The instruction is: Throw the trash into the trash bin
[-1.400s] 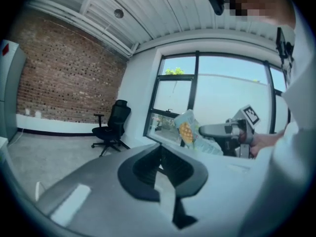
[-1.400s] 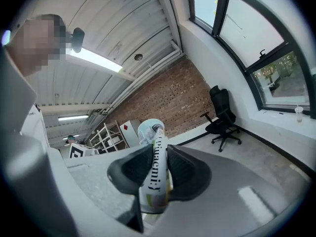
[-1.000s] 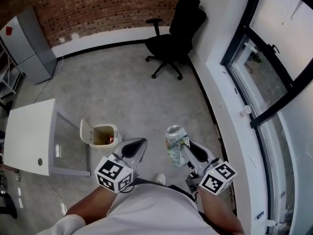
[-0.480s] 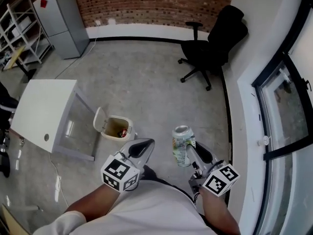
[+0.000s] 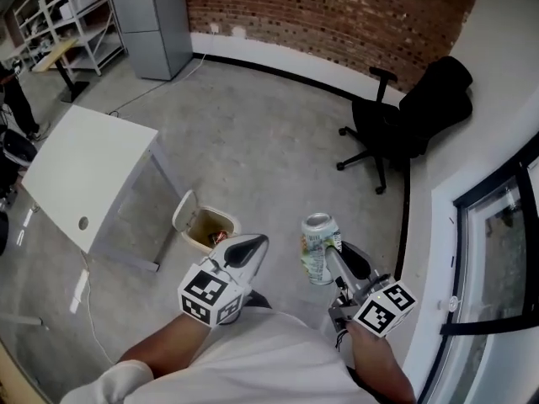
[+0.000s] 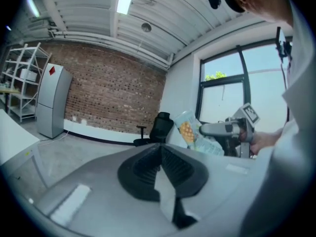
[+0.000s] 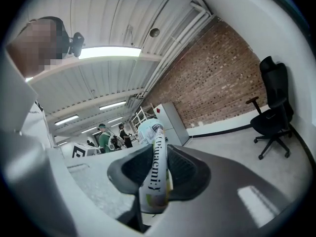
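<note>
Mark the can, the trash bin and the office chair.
can (image 5: 317, 251): head view, on its printed side, below the top.
trash bin (image 5: 184, 211): head view, on its open lid.
office chair (image 5: 438, 91): head view, on the backrest.

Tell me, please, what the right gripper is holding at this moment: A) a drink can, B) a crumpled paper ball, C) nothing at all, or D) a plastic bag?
A: the right gripper has its jaws closed on a drink can, which the right gripper view shows pinched between the pads.
</note>
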Demonstrator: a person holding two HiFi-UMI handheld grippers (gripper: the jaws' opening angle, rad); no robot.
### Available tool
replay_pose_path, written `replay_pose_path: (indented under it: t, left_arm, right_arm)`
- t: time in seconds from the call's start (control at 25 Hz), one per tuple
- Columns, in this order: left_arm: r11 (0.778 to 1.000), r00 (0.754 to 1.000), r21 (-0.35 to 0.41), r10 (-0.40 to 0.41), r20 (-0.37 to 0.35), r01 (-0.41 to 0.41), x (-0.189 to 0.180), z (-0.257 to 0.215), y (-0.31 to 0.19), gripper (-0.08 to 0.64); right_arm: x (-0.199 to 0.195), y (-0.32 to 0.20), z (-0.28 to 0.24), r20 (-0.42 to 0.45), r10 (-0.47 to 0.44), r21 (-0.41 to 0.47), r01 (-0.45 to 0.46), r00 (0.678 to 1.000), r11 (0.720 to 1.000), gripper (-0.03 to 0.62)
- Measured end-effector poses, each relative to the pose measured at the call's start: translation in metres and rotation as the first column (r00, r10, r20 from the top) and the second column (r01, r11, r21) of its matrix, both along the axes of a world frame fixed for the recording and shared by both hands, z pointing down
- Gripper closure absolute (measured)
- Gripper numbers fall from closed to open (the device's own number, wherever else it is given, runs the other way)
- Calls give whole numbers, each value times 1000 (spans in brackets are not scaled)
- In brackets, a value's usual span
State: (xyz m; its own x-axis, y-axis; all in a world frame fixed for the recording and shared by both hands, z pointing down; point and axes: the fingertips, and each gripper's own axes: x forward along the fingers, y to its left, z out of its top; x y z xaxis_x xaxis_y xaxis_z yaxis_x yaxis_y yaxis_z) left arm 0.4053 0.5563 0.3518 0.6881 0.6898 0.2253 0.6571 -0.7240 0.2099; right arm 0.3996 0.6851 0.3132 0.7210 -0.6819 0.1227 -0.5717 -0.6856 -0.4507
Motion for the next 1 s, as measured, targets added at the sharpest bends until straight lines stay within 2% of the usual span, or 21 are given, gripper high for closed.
replay_pose_path:
  t: [0.16,0.32,0.52,0.64,0.76,0.84,0.92,1.0]
  left_arm:
    - [995,995,-25,-95,-6,95,38,-4,-26,557]
    - [983,983,-17,-182,-15,182,68,-2,-62,557]
    - [954,954,-7,-299,-10,299,89,5,-112,557]
    - [932,932,-6,-362,-12,362,93,2,-135,557]
    - [897,897,-2,-442,-8,442,97,4,-158,557]
    - [864,864,2,-503,-6,503,100,7,-173,557]
    - [818,818,4,-575,1,575,101,10,-185,557]
    - [759,759,-4,-651,13,651,103,13,-198,557]
  right_arm:
    - [42,-30,-10,-17,-107,-33,106,994,994,500]
    - [82,-67,-10,-15,-209,-52,208,978,977,500]
    - [120,-116,-4,-10,-325,-42,324,946,945,500]
    - [135,-147,-1,-4,-412,-45,411,911,910,500]
    - [150,-175,5,7,-494,-42,494,870,869,500]
    - [160,-191,9,14,-548,-33,548,836,836,500]
    - [170,-206,15,24,-613,-24,614,790,789,500]
    - [183,-220,19,26,-677,-22,678,735,735,500]
